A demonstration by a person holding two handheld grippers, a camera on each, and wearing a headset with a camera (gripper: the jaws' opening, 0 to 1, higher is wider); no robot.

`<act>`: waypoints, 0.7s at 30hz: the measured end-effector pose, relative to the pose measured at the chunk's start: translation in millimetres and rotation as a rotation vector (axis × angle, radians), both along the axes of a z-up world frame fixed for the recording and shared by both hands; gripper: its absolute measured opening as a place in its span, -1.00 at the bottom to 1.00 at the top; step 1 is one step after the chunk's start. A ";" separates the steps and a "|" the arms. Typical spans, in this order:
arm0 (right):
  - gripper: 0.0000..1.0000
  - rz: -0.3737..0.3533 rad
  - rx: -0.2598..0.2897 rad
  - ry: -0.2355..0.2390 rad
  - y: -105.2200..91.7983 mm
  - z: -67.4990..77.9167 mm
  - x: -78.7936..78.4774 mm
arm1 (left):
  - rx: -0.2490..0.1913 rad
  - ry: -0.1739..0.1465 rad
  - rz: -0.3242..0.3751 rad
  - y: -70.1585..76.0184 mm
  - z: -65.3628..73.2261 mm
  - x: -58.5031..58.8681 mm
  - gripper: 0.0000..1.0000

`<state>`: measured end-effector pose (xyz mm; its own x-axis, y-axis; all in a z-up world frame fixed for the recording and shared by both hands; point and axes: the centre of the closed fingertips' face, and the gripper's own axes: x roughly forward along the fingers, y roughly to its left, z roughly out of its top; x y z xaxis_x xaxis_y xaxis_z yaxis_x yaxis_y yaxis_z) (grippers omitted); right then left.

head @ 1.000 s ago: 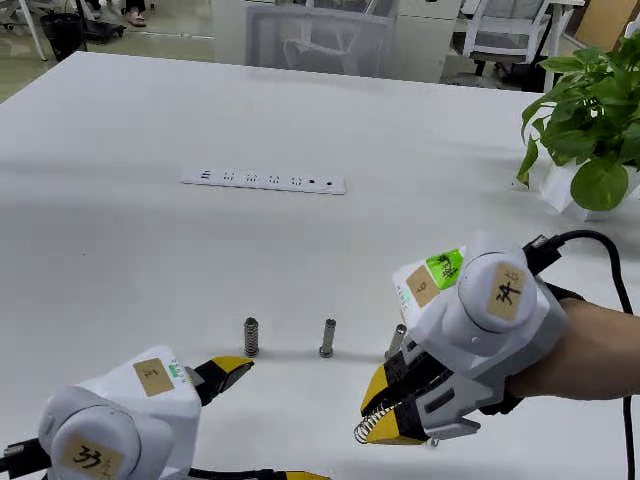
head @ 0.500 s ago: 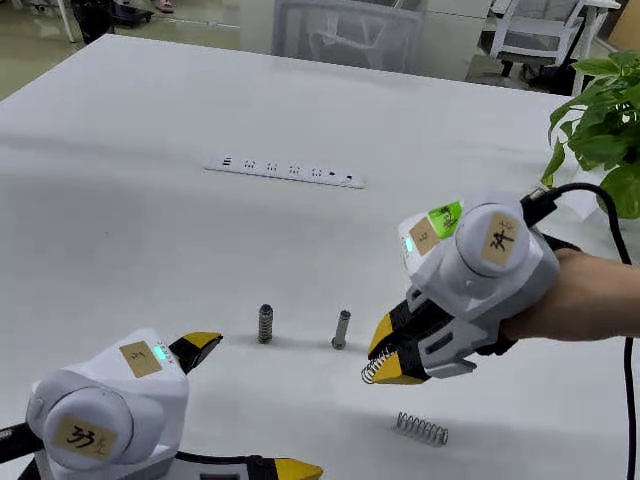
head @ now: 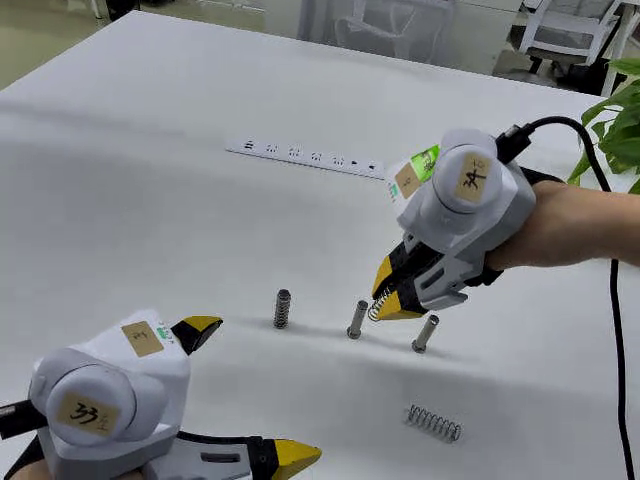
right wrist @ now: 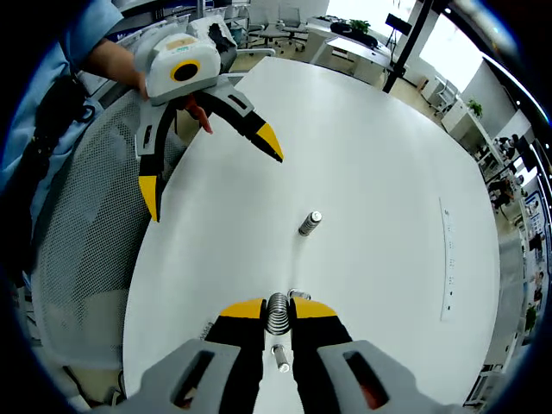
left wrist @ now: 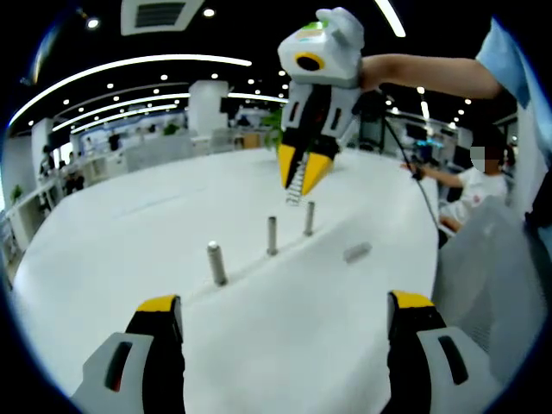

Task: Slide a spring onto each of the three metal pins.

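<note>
Three metal pins stand in a row on the white table (head: 150,200). The left pin (head: 283,308) wears a spring; the middle pin (head: 357,319) and the right pin (head: 425,333) are bare. My right gripper (head: 386,303) is shut on a spring (head: 377,307) that hangs just right of the middle pin's top; in the right gripper view this spring (right wrist: 277,312) sits between the yellow tips, above a pin (right wrist: 279,355). A loose spring (head: 434,423) lies in front of the right pin. My left gripper (head: 250,392) is open at the near left, with nothing in it.
A white power strip (head: 310,157) lies across the far middle of the table. A potted plant (head: 618,110) stands at the right edge, and a black cable (head: 612,330) trails from the right gripper. Office chairs (head: 385,25) stand beyond the table.
My right gripper has carried its spring up and away from the table's front, towards the middle pin. The loose spring and the right pin came into sight. The left gripper stays open.
</note>
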<state>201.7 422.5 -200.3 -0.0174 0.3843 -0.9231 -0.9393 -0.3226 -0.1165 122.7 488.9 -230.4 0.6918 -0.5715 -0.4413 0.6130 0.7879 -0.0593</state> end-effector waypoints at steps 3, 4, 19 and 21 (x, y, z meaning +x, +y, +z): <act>-0.76 0.006 -0.017 -0.001 1.3 -1.0 6.2 | -0.003 -0.001 0.005 1.6 0.8 0.3 1.00; -0.76 0.013 -0.032 -0.002 0.5 -2.3 8.1 | 0.003 -0.003 0.002 1.8 0.6 0.2 1.00; -0.75 0.046 -0.105 -0.004 3.5 -18.5 22.8 | 0.019 0.004 -0.016 0.9 -3.8 -2.6 1.00; -0.75 0.048 -0.103 -0.001 6.5 -18.6 23.6 | 0.014 0.008 -0.013 1.1 -5.0 -2.8 1.00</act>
<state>225.2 428.9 -218.9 -0.0321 0.2857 -0.9578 -0.9225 -0.3772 -0.0816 119.9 490.0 -235.4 0.6808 -0.5742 -0.4548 0.6231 0.7804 -0.0527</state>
